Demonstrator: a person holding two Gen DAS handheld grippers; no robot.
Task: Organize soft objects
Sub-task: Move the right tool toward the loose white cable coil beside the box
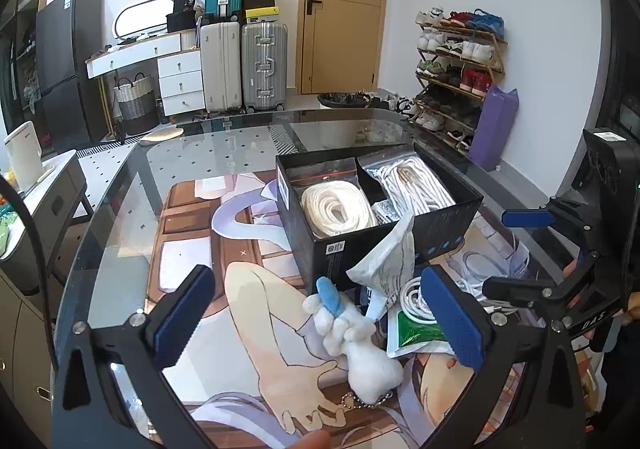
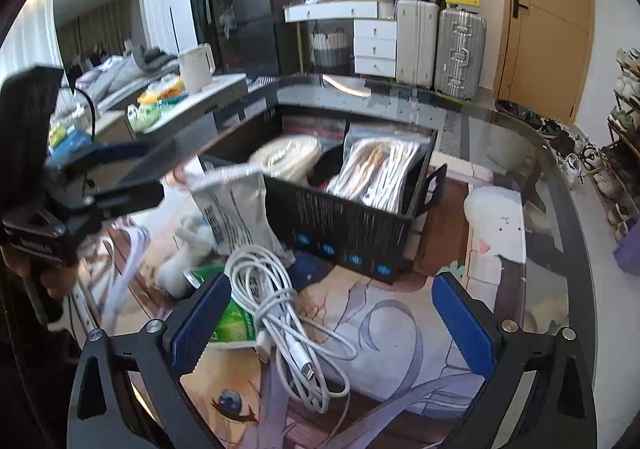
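The white plush toy (image 1: 362, 349) lies on the printed mat (image 1: 192, 249) near the table's near edge, just in front of the black box (image 1: 352, 249), and my left gripper (image 1: 316, 317) stands wide open around it, blue pads either side, touching nothing that I can see. A blue bit sticks up from the toy's top and a ball chain trails from its lower end. Leaning on the box's front wall is a white packet (image 1: 390, 253); beside it sit a green-and-white pouch (image 1: 416, 333) and a coil of white cable (image 2: 292, 313), piled together. My right gripper (image 2: 332, 323) is spread wide too, gripping nothing, with the cable loops lying between its pads and against the left one. Inside the box, a roll of white rope (image 1: 336, 209) fills the left compartment and a clear bag of white cords (image 1: 412, 185) the right. From the right wrist the box and packet are smeared by blur, the plush is half hidden behind the packet, and print on the packet is unreadable. The glass table (image 1: 120, 209) curves away, its far edge cut by reflections.
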